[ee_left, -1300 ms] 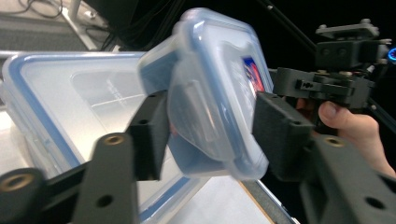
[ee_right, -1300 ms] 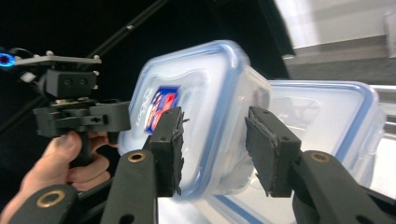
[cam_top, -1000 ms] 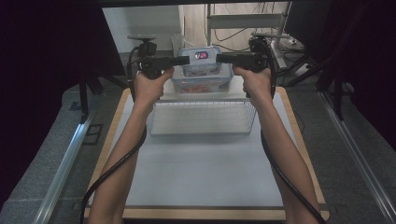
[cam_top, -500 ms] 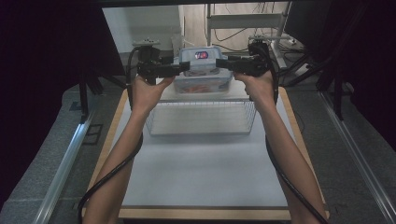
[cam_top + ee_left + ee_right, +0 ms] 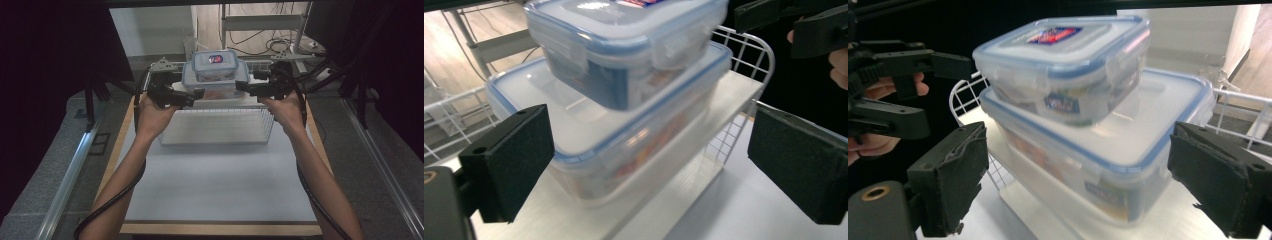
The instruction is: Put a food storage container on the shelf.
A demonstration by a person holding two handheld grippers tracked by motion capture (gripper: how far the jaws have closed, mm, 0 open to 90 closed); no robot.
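From above, the person's forearms reach in over the white bench [image 5: 215,185], each hand carrying a claw at the far end of it. The left claw [image 5: 199,93] and the right claw [image 5: 240,86] face one another across a stack of two clear lidded boxes: a large container [image 5: 216,86] with a blue-rimmed lid, and a small container [image 5: 215,65] with a red-and-blue label resting on top of it. The stack sits on a pale shelf [image 5: 220,102] over a white wire basket [image 5: 216,126], at the far edge of the bench. From this height neither claw can be confirmed as touching the boxes. In the left gripper view, the left claw [image 5: 654,160] stands with its jaws spread wide, one pad on either side of the large container [image 5: 624,135] and clear of it (daylight visible on both sides); the small container [image 5: 624,45] rides on its lid, and the wire basket [image 5: 744,65] shows behind. The other claw [image 5: 794,25] appears at the upper right. In the right gripper view, the right claw [image 5: 1078,175] is likewise spread, its pads flanking the large container [image 5: 1108,150] without contact; the small container [image 5: 1068,65] sits above, slightly skewed.
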